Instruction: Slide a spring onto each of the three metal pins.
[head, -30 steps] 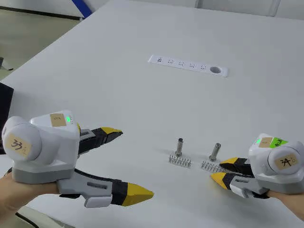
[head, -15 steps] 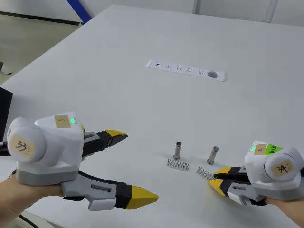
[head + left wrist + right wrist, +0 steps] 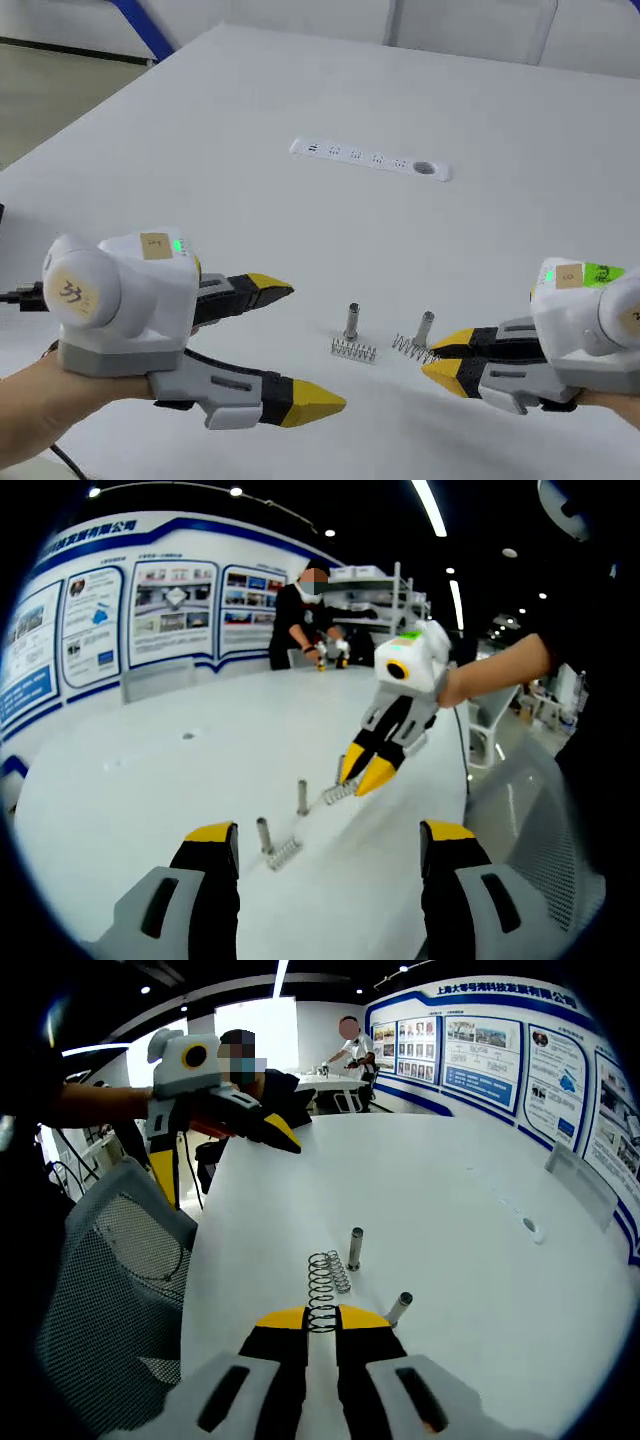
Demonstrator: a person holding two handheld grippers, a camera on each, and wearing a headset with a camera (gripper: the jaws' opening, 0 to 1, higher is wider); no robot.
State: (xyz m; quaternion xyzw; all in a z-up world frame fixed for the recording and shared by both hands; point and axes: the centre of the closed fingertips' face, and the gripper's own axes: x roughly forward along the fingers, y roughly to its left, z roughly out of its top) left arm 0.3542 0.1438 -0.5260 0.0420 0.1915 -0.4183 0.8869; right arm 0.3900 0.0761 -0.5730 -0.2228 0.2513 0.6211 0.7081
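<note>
Two short metal pins stand upright on the white table (image 3: 200, 150), the left pin (image 3: 351, 320) and the right pin (image 3: 424, 325). One spring (image 3: 353, 350) lies flat in front of the left pin. My right gripper (image 3: 438, 358) is shut on the end of a second spring (image 3: 410, 345), which points left just in front of the right pin. In the right gripper view that spring (image 3: 320, 1290) runs forward from between the yellow tips (image 3: 322, 1322), beside a pin (image 3: 355, 1248). My left gripper (image 3: 300, 345) is wide open and holds nothing, left of the pins.
A white power strip (image 3: 370, 160) lies flat on the table beyond the pins. A grey mesh chair (image 3: 120, 1280) stands at the table's near side. People stand at a far bench (image 3: 310, 610) in the background.
My right gripper has closed in on the right spring and taken its end; the spring has shifted left and swung toward the right pin. The left gripper stays open.
</note>
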